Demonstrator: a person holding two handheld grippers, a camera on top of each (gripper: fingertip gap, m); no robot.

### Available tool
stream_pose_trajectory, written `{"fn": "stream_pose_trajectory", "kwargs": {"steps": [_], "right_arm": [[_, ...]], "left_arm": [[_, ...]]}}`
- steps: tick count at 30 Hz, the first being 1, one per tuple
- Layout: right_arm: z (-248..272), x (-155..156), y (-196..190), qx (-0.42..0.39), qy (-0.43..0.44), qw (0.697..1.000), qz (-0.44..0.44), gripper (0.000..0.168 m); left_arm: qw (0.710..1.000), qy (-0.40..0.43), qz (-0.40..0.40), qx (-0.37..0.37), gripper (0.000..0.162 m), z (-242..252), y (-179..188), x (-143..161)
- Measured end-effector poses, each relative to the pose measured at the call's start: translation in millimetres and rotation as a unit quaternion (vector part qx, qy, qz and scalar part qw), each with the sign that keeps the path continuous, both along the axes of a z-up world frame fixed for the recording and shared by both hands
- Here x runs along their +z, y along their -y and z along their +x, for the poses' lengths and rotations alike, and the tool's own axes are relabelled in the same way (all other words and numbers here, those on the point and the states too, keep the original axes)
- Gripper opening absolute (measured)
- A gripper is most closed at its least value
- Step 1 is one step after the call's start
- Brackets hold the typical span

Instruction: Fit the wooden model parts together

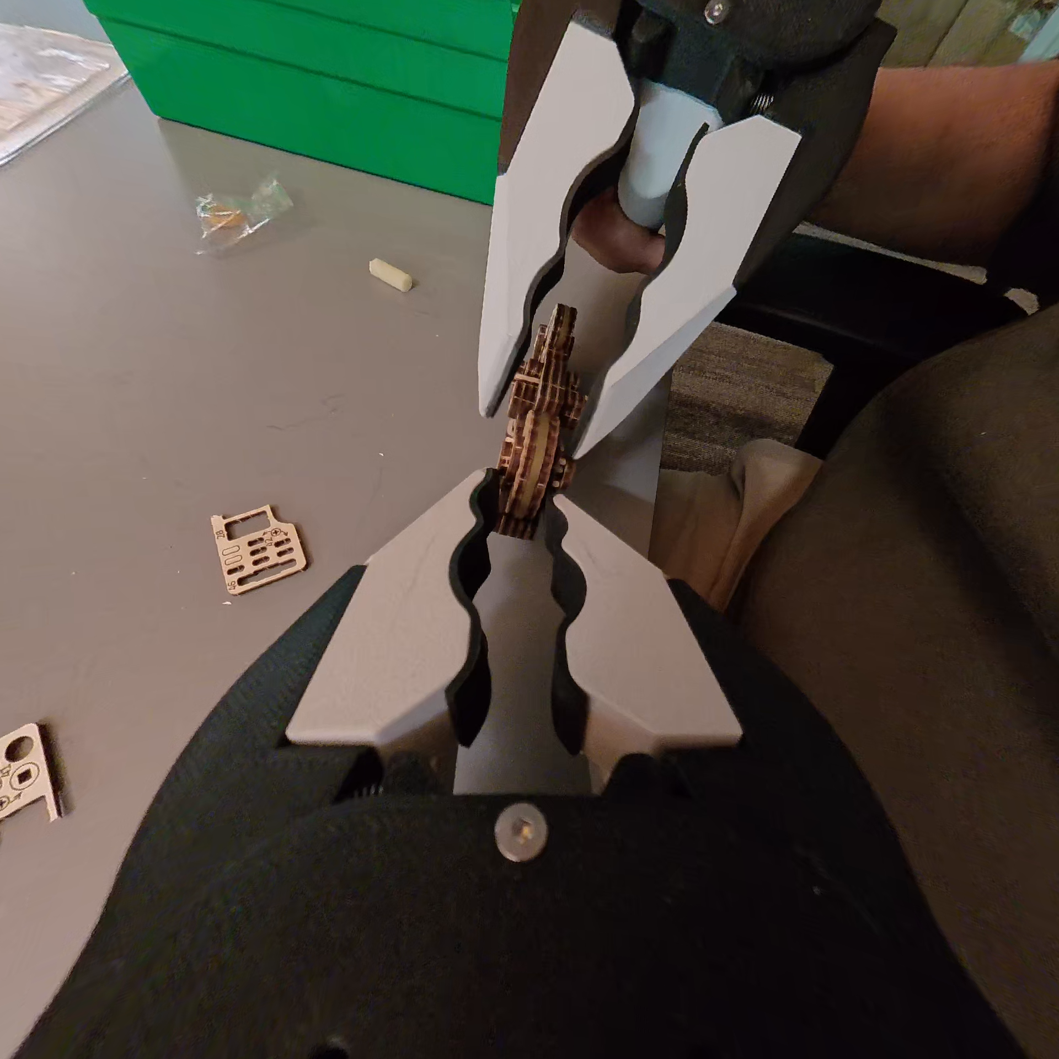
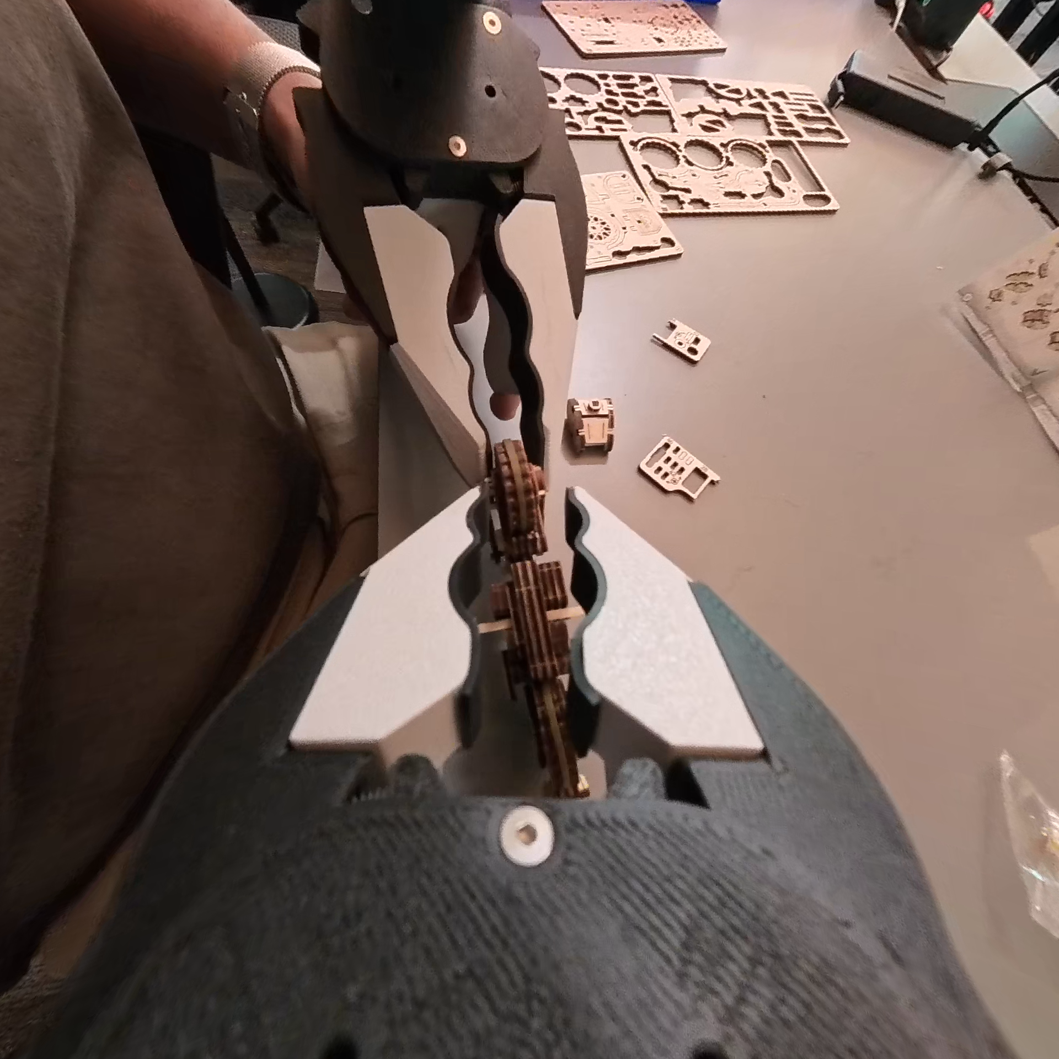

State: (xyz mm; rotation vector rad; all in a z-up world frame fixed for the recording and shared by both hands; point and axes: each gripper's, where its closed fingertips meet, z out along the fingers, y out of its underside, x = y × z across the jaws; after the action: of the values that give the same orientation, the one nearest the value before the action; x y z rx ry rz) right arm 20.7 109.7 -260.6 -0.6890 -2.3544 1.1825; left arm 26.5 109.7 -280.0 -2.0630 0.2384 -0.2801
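Observation:
A dark brown wooden gear assembly (image 2: pixel 536 619) sits between the fingers of my right gripper (image 2: pixel 524 493), which is shut on it; a thin wooden pin through it touches both pads. My left gripper (image 1: pixel 522 487) is shut on a round wooden gear (image 1: pixel 524 498) at its fingertips. The two grippers face each other tip to tip above the table's near edge, and the gear touches the end of the assembly (image 1: pixel 544 384). The right gripper (image 1: pixel 536 431) comes down from the top of the left wrist view. The left gripper (image 2: pixel 513 464) shows at the top of the right wrist view, with the gear (image 2: pixel 513 498) at its tips.
On the grey table (image 1: pixel 172 372) lie a green box (image 1: pixel 321 86), a small plastic bag (image 1: pixel 240 215), a white pellet (image 1: pixel 391 275) and flat wooden parts (image 1: pixel 261 550). Punched wooden sheets (image 2: pixel 687 143), a small built block (image 2: pixel 590 427) and a black device (image 2: pixel 899 109) lie farther off. The person's body is close by. Left and right tips are no more than a few centimetres apart. The small built block (image 2: pixel 590 427) sits 7 centimetres or so from the ends of my left fingers.

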Motion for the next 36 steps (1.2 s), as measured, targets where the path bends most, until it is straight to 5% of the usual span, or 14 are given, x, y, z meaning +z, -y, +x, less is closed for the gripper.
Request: {"fn": "stream_pose_trajectory", "kwargs": {"steps": [12, 22, 30, 36], "right_arm": [[-10.8, 13.9, -3.0, -0.020, -0.017, 0.999, -0.034, 0.025], [-28.6, 43.6, -9.4, -0.106, 0.021, 0.960, -0.258, 0.023], [-35.1, 19.7, -7.2, -0.153, -0.013, 0.975, -0.158, 0.022], [-31.1, 18.0, -11.3, -0.135, -0.007, 0.976, -0.171, 0.023]], "left_arm": [[0.999, 0.043, -0.005, 0.022, 0.014, -9.3, 0.1, 1.3], [0.955, 0.290, -0.012, 0.061, 0.014, -28.7, 2.5, 7.7], [0.951, 0.302, -0.018, 0.060, 0.014, -28.9, 2.2, 6.0], [0.951, 0.305, -0.004, 0.049, 0.014, -28.3, 1.4, 10.6]]}}
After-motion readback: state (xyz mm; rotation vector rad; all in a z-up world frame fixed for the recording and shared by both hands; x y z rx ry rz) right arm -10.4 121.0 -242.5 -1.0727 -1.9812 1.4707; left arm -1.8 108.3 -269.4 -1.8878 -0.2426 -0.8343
